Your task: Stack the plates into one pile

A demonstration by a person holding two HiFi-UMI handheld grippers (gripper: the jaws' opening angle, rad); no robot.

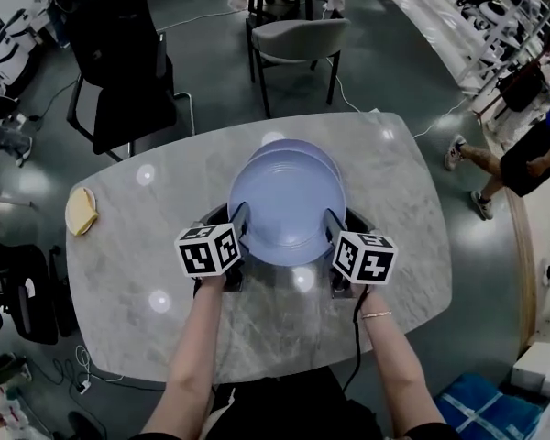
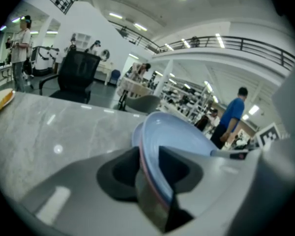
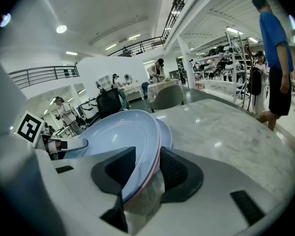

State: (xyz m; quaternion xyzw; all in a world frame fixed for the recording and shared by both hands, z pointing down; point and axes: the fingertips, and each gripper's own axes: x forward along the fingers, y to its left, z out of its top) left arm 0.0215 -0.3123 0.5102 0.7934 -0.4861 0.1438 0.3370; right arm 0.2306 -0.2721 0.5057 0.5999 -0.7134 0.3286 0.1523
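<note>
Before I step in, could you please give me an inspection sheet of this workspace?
Surface: marble table, glossy, with light reflections.
Job's things: blue plate held over a second blue plate on the table; whether they touch is unclear.
Clutter: yellow object near the table's left edge.
Grippers: left gripper and right gripper each have fingers closed on the held plate's rim, on opposite sides.
Cables: one cable runs back from the right gripper; loose cables lie on the floor.
Surroundings: black chair, grey chair, person walking at right.
</note>
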